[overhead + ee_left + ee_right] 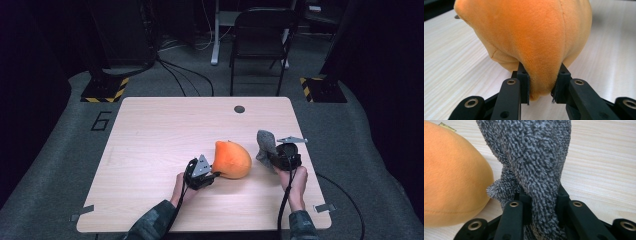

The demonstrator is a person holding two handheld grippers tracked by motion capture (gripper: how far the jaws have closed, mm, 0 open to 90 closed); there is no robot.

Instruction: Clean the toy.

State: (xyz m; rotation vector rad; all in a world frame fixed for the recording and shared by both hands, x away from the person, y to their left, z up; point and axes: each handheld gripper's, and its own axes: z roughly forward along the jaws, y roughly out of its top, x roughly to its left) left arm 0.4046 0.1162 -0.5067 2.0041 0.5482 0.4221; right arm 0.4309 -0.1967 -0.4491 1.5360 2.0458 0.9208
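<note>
Two soft things sit on the pale wooden table (150, 130), seen from the high view: an orange plush (231, 160) right of the middle, towards the near edge, and a grey terry cloth (266, 145) just to its right, standing up in a bunch. The left gripper (212, 175) meets the orange plush at its near left side, with the left hand (181, 186) behind it. The right gripper (276, 161) has the grey terry cloth at its near end, with the right hand (295, 184) below it. A dark folding chair (260, 42) stands on the floor past the far edge of the table.

From the left gripper view, the two black jaws pinch a fold at the bottom of the orange plush (531, 40), the fabric squeezed narrow between the pads. The rest of the plush bulges above them, over the table.

From the right gripper view, the jaws are pressed tight on the grey terry cloth (536, 165), which rises upright from between them. The orange plush (451, 177) lies to its left, close beside a small curl of the cloth; whether they touch I cannot tell.
</note>
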